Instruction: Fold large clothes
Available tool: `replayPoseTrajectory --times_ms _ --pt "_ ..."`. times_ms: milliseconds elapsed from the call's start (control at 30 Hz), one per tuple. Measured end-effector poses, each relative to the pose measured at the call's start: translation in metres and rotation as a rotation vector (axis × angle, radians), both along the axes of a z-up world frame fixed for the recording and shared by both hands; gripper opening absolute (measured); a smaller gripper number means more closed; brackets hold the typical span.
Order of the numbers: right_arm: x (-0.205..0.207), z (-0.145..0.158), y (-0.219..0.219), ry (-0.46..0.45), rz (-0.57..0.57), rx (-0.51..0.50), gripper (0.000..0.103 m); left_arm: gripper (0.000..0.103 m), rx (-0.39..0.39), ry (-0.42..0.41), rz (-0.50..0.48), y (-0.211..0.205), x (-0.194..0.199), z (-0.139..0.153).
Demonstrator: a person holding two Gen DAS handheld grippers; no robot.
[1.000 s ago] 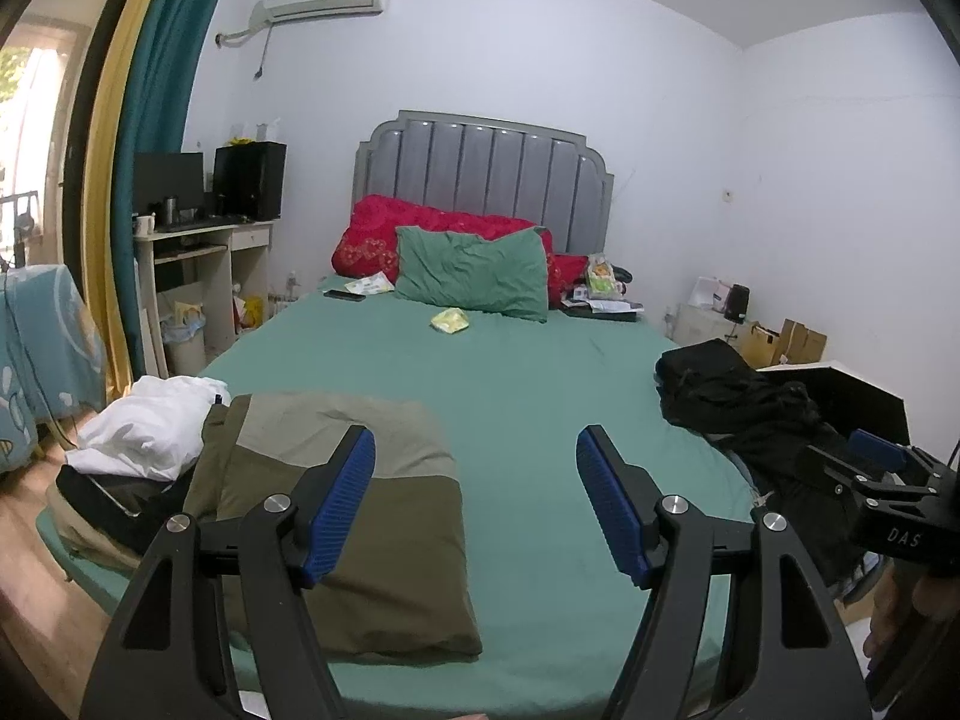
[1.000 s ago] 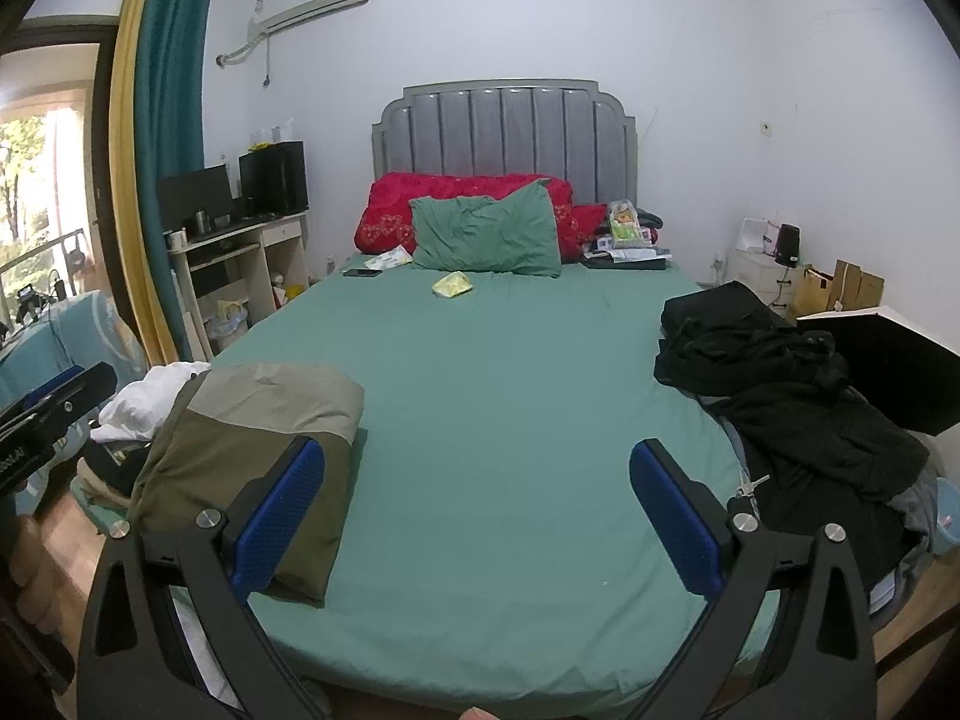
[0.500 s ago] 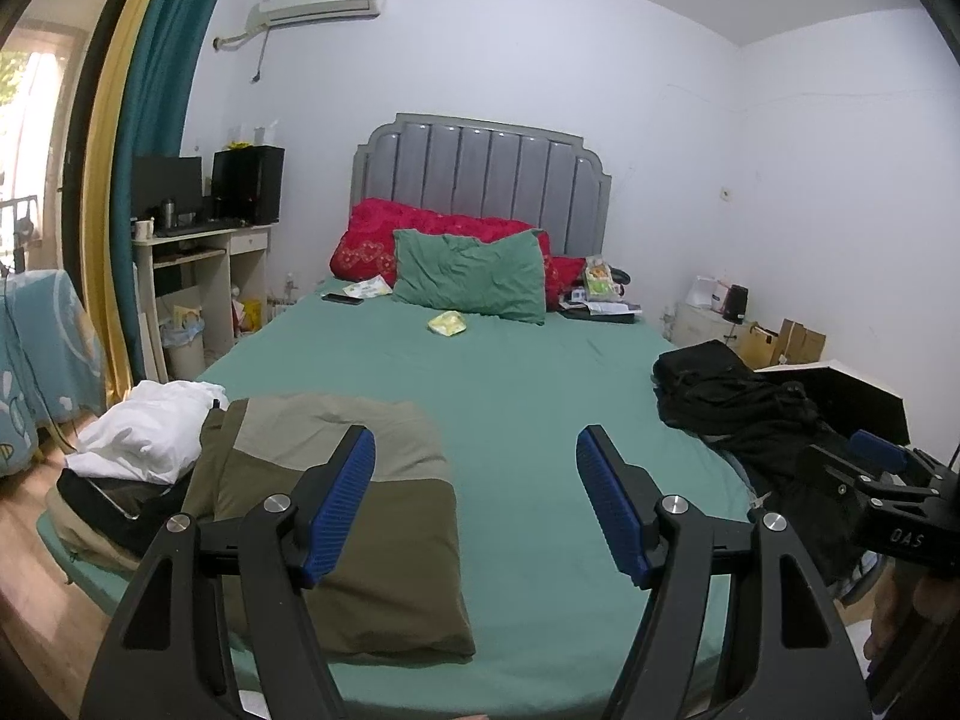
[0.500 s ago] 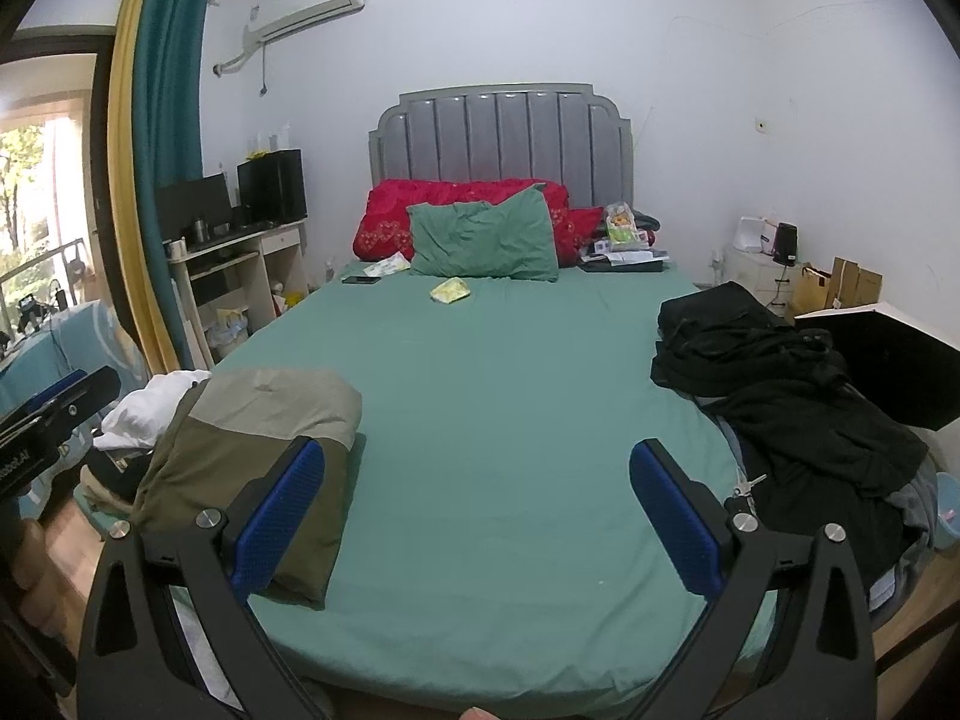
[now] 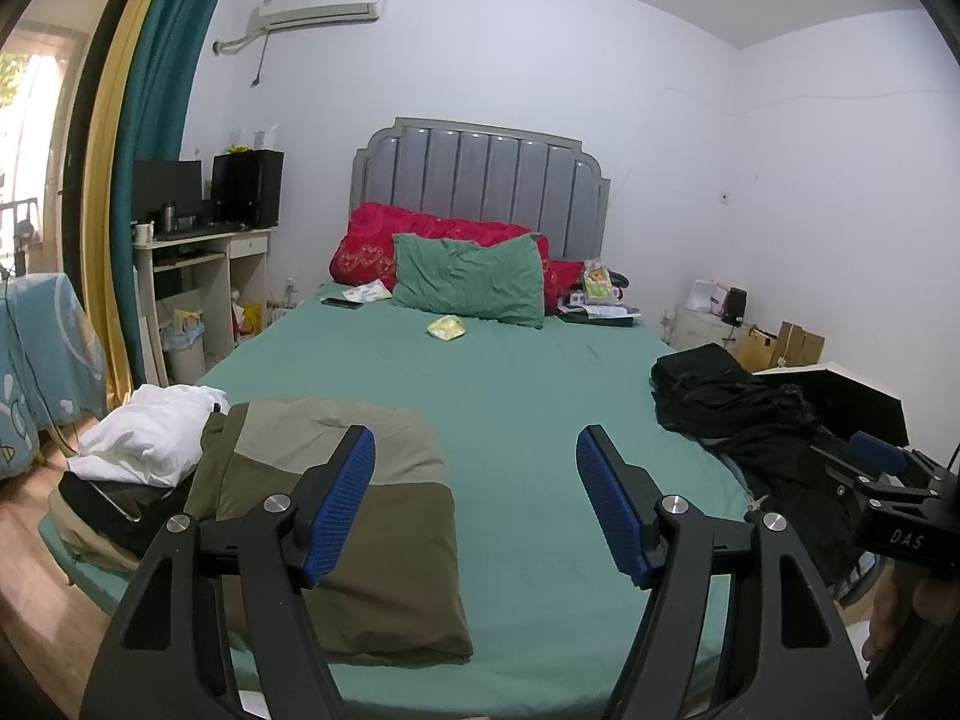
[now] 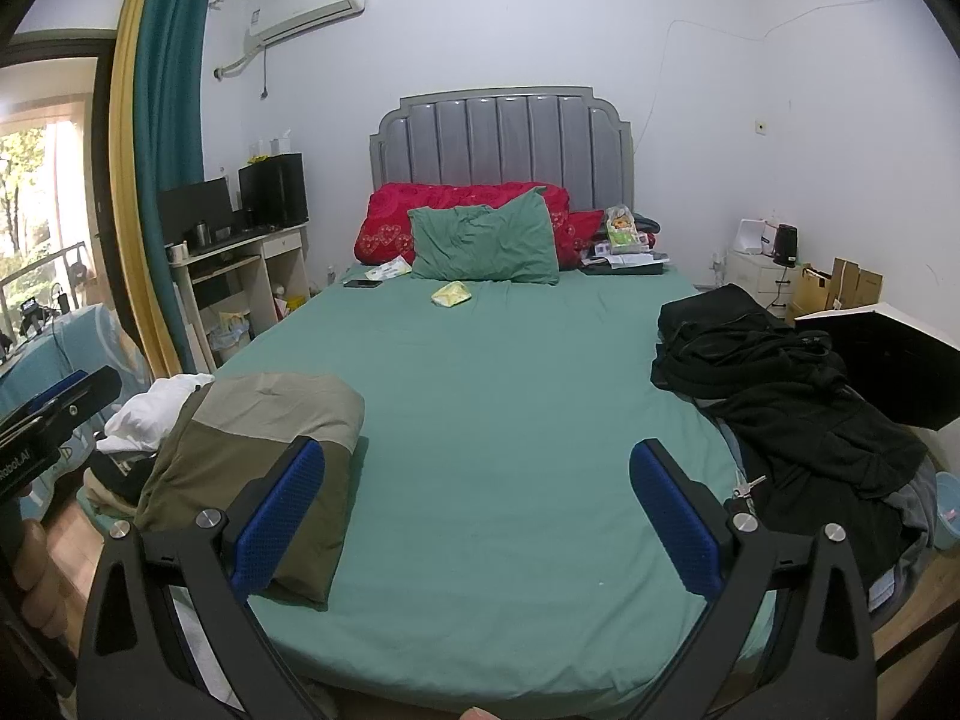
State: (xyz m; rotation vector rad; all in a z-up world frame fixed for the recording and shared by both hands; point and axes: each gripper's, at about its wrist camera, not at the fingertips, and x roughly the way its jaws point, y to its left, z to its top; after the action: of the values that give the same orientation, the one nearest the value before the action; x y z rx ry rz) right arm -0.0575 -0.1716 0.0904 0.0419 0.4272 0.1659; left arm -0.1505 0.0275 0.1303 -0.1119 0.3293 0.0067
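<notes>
Here green bed, folded olive garment at left edge

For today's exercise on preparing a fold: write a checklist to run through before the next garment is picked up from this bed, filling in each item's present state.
1. Left hand-held gripper open, holding nothing: ok.
2. Right hand-held gripper open, holding nothing: ok.
3. Bare green sheet mid-bed for spreading: ok.
4. Olive garment already folded, lying at the left edge: ok.
5. Black clothes pile separated into single garments: not ok, heaped.
6. Keys beside the pile free of the cloth: cannot tell.
</notes>
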Motion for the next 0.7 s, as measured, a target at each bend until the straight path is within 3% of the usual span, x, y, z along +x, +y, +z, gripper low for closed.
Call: replayPoseTrajectory --times_ms 700 --pt "-0.0012 0.0000 0.0011 0.002 -0.001 0.002 0.101 0.073 0.000 -0.002 0.001 -0.0013 -0.0018 0.0022"
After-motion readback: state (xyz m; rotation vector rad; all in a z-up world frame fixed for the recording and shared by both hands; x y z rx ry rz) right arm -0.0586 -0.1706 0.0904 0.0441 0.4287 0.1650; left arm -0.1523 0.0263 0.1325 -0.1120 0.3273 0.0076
